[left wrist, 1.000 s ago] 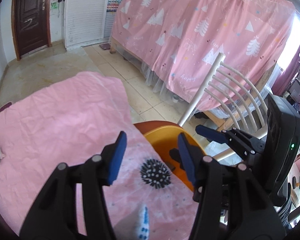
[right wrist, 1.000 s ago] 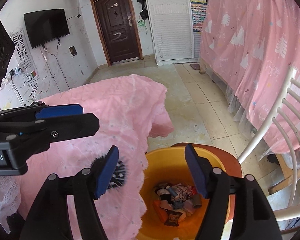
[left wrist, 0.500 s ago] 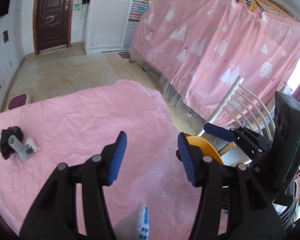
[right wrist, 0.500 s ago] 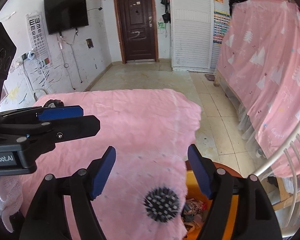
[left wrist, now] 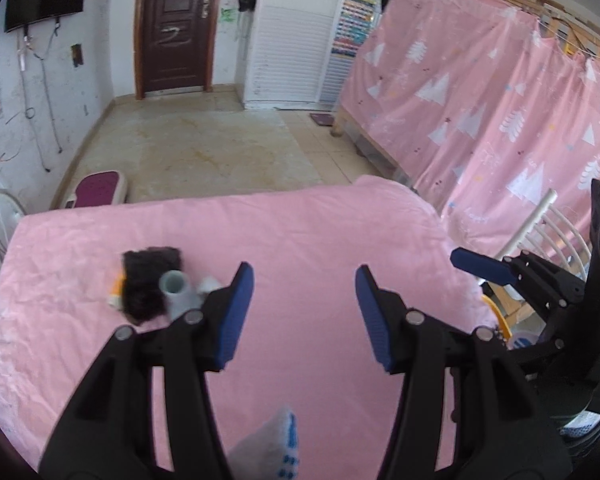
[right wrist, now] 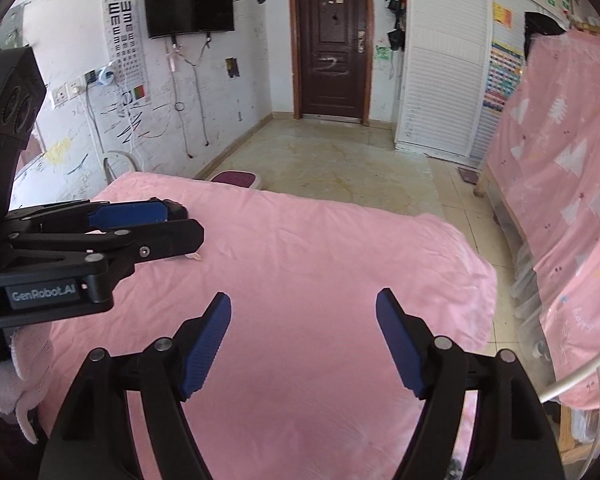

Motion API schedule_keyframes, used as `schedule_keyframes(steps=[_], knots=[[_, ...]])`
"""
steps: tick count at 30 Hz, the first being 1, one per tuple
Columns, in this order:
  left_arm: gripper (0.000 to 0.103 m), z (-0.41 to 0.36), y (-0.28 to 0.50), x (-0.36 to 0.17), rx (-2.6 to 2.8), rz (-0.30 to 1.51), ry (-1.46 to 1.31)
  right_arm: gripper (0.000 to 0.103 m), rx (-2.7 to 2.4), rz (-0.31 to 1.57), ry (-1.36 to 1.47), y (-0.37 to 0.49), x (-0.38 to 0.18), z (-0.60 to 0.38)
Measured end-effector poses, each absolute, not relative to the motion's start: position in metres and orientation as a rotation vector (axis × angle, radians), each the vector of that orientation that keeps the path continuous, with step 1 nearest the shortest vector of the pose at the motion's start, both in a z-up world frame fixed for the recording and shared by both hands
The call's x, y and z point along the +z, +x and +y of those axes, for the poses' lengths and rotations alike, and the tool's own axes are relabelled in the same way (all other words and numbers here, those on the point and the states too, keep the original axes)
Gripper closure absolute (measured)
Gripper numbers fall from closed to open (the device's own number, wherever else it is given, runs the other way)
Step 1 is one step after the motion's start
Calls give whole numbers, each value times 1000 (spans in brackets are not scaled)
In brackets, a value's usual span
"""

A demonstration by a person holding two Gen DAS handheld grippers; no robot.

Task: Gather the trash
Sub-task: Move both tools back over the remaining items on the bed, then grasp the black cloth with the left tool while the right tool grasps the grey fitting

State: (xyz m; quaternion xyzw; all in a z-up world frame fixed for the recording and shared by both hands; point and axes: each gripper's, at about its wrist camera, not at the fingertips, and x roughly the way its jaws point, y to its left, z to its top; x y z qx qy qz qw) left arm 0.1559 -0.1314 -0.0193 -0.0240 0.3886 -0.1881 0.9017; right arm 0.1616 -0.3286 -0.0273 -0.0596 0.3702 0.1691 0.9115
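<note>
A small pile of trash lies on the pink tablecloth at the left: a black fuzzy piece, a grey pipe fitting and a small orange and white scrap. My left gripper is open and empty, above the cloth just right of the pile. My right gripper is open and empty over the bare cloth. It also shows at the right of the left wrist view. A sliver of the orange bin shows past the table's right edge.
A white chair back stands right of the table beside a pink tree-print curtain. Tiled floor, a purple step and a dark door lie beyond. My white glove shows at lower left.
Both grippers have swung left from over the orange bin to over the table. The bin has nearly left view and the trash pile has come close to the left gripper.
</note>
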Motion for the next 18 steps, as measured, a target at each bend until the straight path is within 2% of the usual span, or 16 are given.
schedule_keyframes(steps=[5,10,18], knots=[[52,-95,169,-21,-312,813,-51,37,394,777,-160,177,-30,-296],[48,-56,183,-24,-212,828,-41,37,443,783,-180,186,-32,-268],[48,-31,197,-36,-159,870,-36,37,512,804,-213,194,-41,-235]])
